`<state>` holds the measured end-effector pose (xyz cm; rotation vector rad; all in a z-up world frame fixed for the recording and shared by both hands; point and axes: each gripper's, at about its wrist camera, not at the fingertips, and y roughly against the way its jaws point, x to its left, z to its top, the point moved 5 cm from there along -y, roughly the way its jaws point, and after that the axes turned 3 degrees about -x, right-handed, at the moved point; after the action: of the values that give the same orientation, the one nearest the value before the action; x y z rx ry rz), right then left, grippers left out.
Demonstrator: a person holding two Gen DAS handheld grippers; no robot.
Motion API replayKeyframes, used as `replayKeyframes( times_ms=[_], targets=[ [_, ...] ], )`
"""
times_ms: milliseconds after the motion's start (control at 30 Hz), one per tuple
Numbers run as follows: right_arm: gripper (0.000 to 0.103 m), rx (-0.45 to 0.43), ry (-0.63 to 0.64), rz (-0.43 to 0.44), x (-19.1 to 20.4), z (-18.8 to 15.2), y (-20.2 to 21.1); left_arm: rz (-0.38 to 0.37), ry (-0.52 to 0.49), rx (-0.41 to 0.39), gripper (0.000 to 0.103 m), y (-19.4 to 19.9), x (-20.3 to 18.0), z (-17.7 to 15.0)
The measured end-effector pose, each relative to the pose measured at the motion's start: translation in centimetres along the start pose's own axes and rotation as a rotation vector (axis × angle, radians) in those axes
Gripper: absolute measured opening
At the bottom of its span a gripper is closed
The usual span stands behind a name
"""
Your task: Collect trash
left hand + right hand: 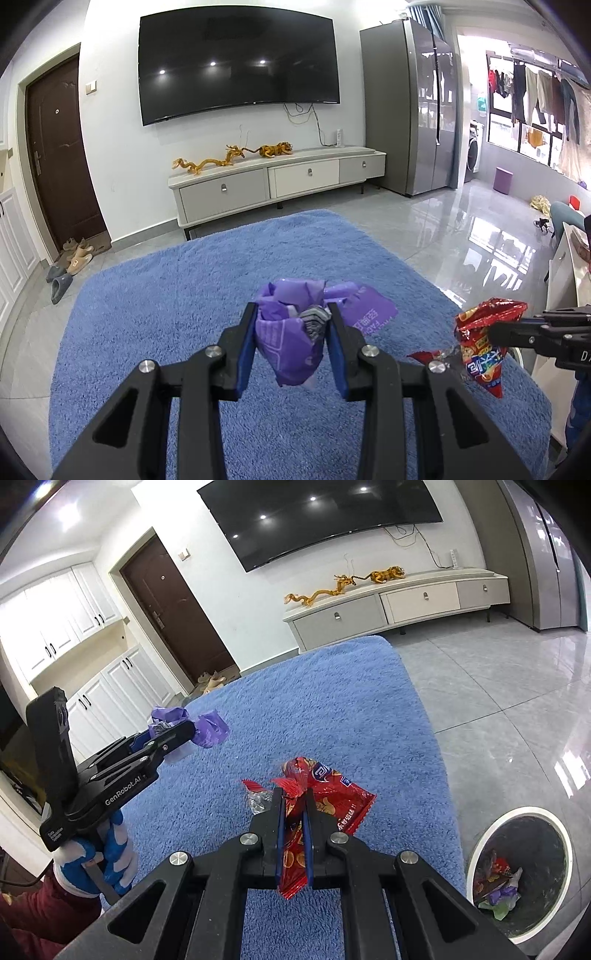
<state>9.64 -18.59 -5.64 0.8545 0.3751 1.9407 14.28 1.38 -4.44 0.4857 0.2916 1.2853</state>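
Left wrist view: your left tool (291, 325) is closed partway on a crumpled purple wrapper (291, 336), both blue pads pressing its sides. The wrapper bulges above and below the fingers, and a grey striped scrap (314, 321) shows in its open top. It hangs above the blue rug (166, 295), clear of the pile.

At the right edge of that view, your right tool (495, 334) clamps a red snack packet (480, 347) from the side.

Right wrist view: your right tool (295, 805) is nearly closed, with only the thin red snack packet (332, 794) between the pads. The packet fans out beyond the fingertips, and its lower end hangs below the fingers. A small silver foil scrap (258, 799) sits just left of the packet; you cannot tell whether it rests on the rug (332, 709) or is attached to the packet.

Your left tool (173, 734) appears left of the packet, gripping the purple wrapper (207, 727).

A white-rimmed trash bin (480, 849) stands on the grey tile floor (498, 701), just off the rug's edge and to the right of the packet. Mixed wrappers lie inside it.
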Motion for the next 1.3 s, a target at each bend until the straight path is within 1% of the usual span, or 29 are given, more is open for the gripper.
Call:
replayKeyframes(
  times_ms=[433, 900, 1300],
  targets=[
    [0.008, -0.027, -0.012, -0.004, -1.0, -0.1, 1.3, -0.004, -0.033, 0.0, 0.033, 0.2, -0.7, 0.0],
    [0.008, -0.039, -0.041, -0.01, -2.4, -0.4, 2.2, 0.0, -0.021, 0.01, 0.034, -0.5, -0.5, 0.0],
    [0.008, -0.043, -0.059, -0.01, -2.9, -0.5, 2.6, 0.005, -0.026, 0.014, 0.035, -0.7, -1.4, -0.1]
  ],
)
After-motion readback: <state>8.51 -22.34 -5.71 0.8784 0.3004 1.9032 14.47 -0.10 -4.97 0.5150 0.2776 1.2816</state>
